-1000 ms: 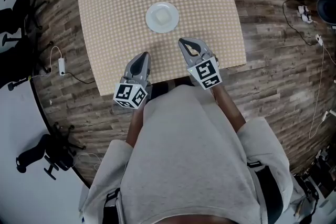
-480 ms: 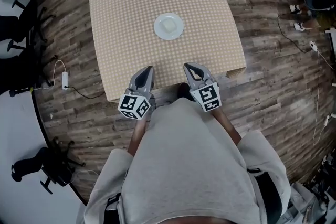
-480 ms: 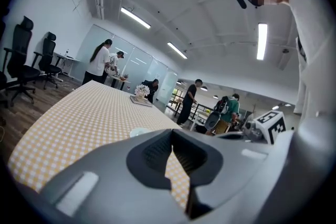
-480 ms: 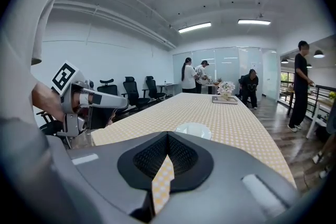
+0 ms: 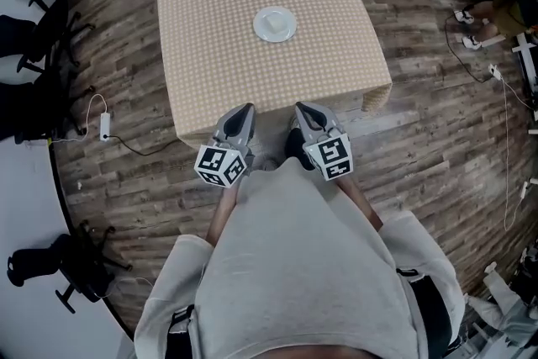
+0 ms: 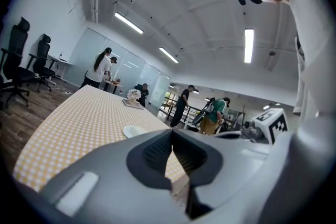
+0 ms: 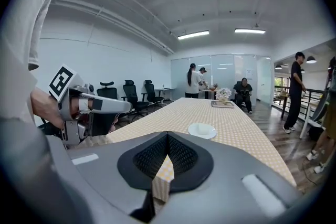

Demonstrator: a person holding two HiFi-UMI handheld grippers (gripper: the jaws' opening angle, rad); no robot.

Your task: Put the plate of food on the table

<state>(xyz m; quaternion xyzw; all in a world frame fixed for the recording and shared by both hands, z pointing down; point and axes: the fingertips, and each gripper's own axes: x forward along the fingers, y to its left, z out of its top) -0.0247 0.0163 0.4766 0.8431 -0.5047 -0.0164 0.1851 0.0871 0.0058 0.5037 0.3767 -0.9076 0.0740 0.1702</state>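
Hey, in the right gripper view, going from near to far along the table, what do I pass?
right tongs, shut → checked table → white plate → tray with flowers at the far end → seated person beyond it

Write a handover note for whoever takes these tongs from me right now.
Left tongs: shut, empty.
Right tongs: shut, empty.
Both are at the near end of the table, well apart from the plate.
The plate sits flat on the table, towards the middle, with nothing touching it.
Done: plate placed and let go.
Left: apparently nothing; just confirm the spot suits.
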